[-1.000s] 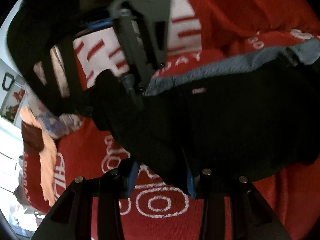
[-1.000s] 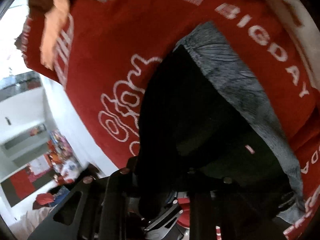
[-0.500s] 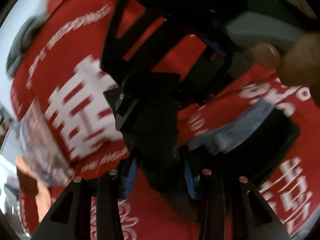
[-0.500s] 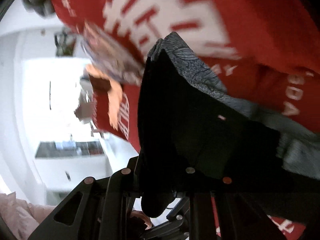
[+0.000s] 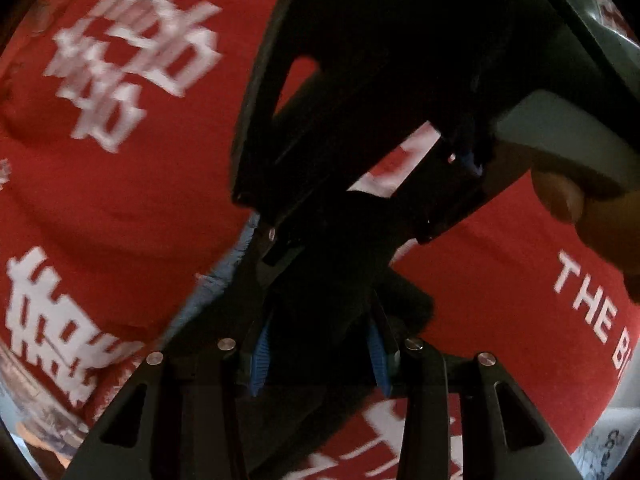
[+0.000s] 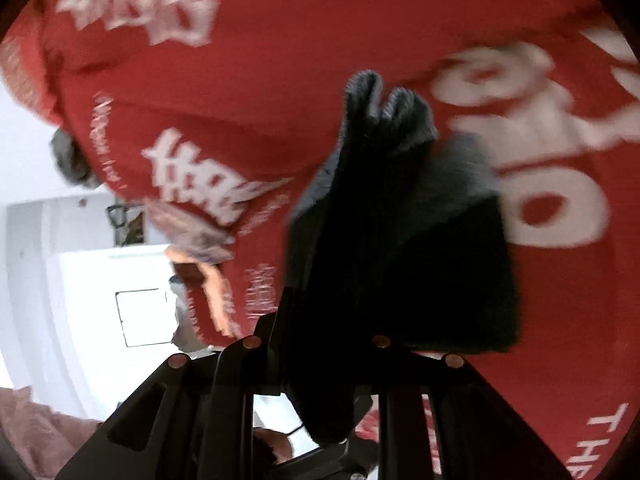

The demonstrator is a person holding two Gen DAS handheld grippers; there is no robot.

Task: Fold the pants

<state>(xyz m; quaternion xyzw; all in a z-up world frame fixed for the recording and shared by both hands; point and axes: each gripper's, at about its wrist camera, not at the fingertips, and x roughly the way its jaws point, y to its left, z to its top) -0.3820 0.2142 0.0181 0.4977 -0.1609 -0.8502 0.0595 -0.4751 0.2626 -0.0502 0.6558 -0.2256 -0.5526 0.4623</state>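
Between the blue pads of the left gripper a bunch of the dark pants is pinched; the right gripper is likewise clamped on dark cloth. Both hold the pants above the red blanket, probably to carry one edge over for a fold.

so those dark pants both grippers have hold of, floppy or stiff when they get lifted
Probably floppy: the pants bunch and sag in folds from the right gripper. Likely light, since a small pinch in the left gripper carries them. Not slippery, it seems: the cloth looks matte, so it should settle softly on the red blanket.
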